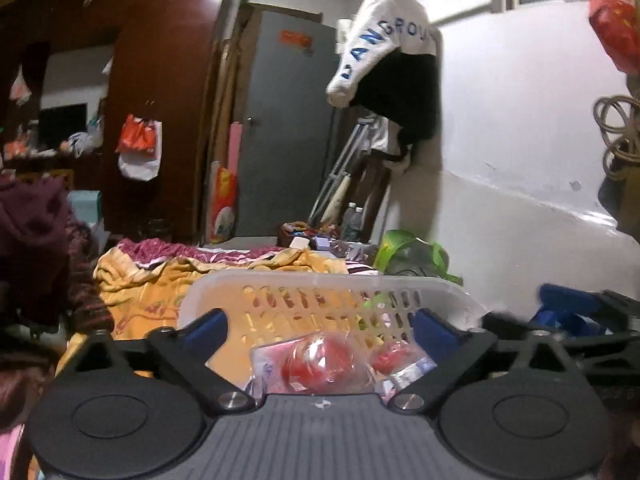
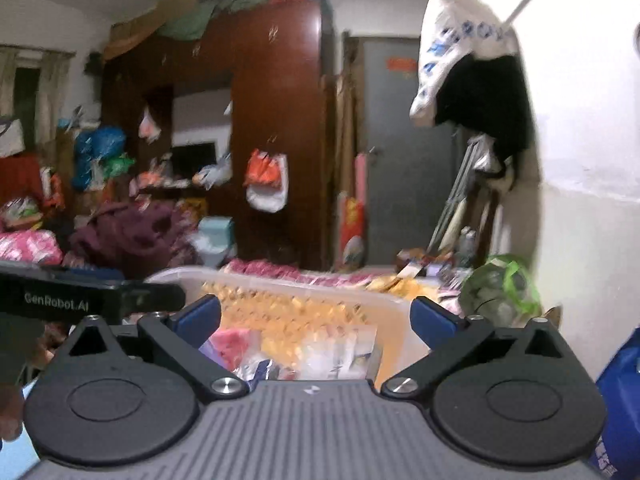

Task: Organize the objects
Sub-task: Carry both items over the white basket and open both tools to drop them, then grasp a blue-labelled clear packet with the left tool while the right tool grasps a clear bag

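Your left gripper (image 1: 320, 326) stands wide, its two blue pads far apart with nothing pressed between them. Just below and ahead of it lies a clear plastic packet with red round pieces (image 1: 320, 366) inside, resting in the white perforated basket (image 1: 320, 290). The pads sit at about the level of the basket's near side and do not touch the packet. At the right edge of that view you can see part of your other tool, black with blue.

Your right gripper (image 2: 316, 318) is spread wide too, and holds nothing. Between its fingers, lower down, the same basket (image 2: 280, 284) shows as a blurred white rim with more packets in it: a pink one (image 2: 234, 342) to the left and pale clear sachets (image 2: 340, 354) in the middle. Your left tool's black body, with lettering on it, crosses the left side of this view.

The basket sits on a bed covered by a yellow patterned blanket (image 1: 148, 280), with a dark red patterned cloth beyond it. To the right of the basket, against the white wall, lies a green bag (image 1: 412, 254). Further back stand a grey door (image 1: 292, 120) and a dark brown wardrobe (image 1: 160, 80) with an orange-and-white carrier bag (image 1: 140, 148) hanging from it. A white garment with blue letters (image 1: 380, 40) hangs over something black on the wall.
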